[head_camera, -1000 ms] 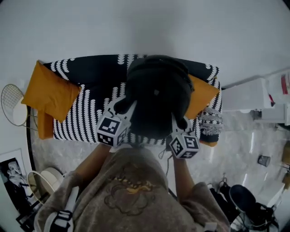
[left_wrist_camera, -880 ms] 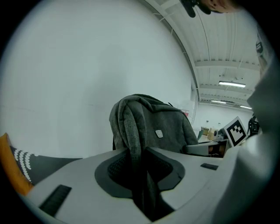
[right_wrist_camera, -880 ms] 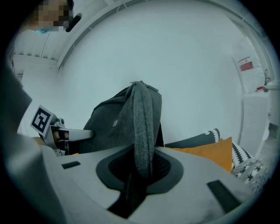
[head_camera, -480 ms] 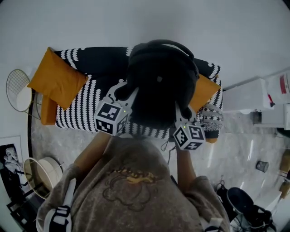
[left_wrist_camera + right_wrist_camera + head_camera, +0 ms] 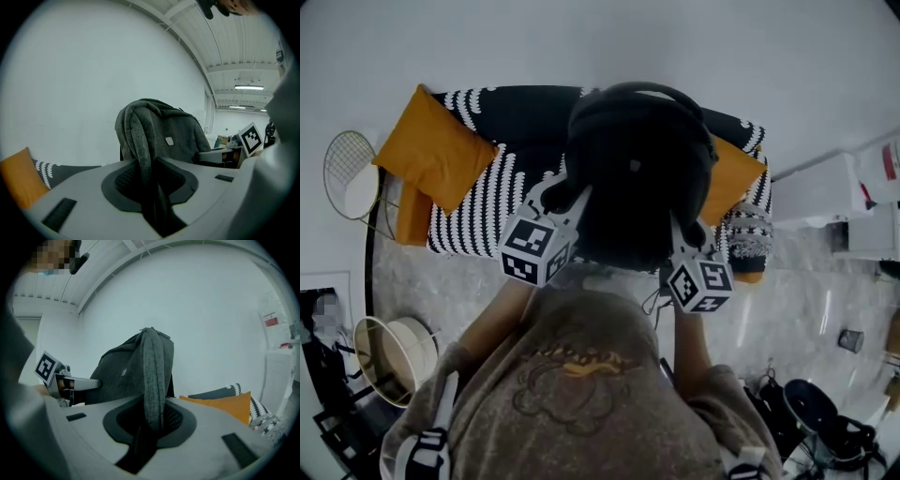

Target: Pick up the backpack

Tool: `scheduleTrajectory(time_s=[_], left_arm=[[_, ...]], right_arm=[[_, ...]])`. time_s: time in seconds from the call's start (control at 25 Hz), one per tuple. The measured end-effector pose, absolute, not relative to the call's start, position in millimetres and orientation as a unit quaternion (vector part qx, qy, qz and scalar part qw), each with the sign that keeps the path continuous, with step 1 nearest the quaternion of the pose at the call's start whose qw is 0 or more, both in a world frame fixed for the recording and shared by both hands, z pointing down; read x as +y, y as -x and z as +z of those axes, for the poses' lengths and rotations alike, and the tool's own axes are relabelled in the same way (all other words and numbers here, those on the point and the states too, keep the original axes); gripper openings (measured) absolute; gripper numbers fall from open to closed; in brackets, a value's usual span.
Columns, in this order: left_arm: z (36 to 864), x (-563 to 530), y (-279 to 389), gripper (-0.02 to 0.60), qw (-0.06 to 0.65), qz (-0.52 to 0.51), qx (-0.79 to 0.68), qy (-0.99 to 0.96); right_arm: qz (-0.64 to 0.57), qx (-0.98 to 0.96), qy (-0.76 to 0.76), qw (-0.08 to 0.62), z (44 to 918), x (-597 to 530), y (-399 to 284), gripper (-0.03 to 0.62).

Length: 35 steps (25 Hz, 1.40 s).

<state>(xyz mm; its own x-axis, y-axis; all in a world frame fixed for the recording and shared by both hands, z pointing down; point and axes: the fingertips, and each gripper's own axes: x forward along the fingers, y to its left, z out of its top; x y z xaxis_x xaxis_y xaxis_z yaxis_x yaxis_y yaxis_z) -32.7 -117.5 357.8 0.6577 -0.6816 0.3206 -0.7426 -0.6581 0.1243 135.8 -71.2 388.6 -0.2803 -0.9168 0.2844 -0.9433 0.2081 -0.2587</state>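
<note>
One dark grey backpack [image 5: 637,178], with two tools on it. The left tool [image 5: 562,194] is clamped on one shoulder strap [image 5: 138,140], its jaws nearly together and the grey band pinched between the pads. The right tool [image 5: 684,232] grips the second shoulder strap [image 5: 154,380] the same way. The backpack stands upright just ahead of both tools and between them, one tool at each of its sides. Its base is hidden behind the tools, so I cannot tell whether it touches the sofa [image 5: 502,112].

That is one sofa, black with white stripes, beyond the tools and against a white wall [image 5: 70,84]. The backpack covers its middle. One orange cushion [image 5: 431,150] lies well to the left of the left tool. A second orange cushion [image 5: 731,178] lies beyond the right tool, half hidden by the backpack. A further orange piece [image 5: 411,217] shows under the left one. One grey patterned cushion [image 5: 748,239] sits just right of the right tool.

Well left of the left tool stand one round wire frame [image 5: 352,173] and one round white-rimmed basket [image 5: 389,356], the basket on the pale floor [image 5: 431,281]. One white cabinet [image 5: 825,192] stands well right of the right tool. The person's arms and chest fill the space behind both tools.
</note>
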Motion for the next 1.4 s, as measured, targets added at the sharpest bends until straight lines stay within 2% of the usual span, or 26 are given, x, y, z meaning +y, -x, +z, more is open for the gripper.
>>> scheduleTrajectory(time_s=[0.64,1.4], left_arm=[[371.3,24.5,114.6,0.086,0.112,0.136,-0.365,-0.914],[341.9,175.5,125.7,0.086,0.086,0.113,-0.379,-0.914]], right_arm=[[0.197,-0.756,-0.624,0.028,401.2,89.8,-45.8,0.06],[0.183,-0.765,-0.618,0.018,371.2,240.7,-34.6,0.06]])
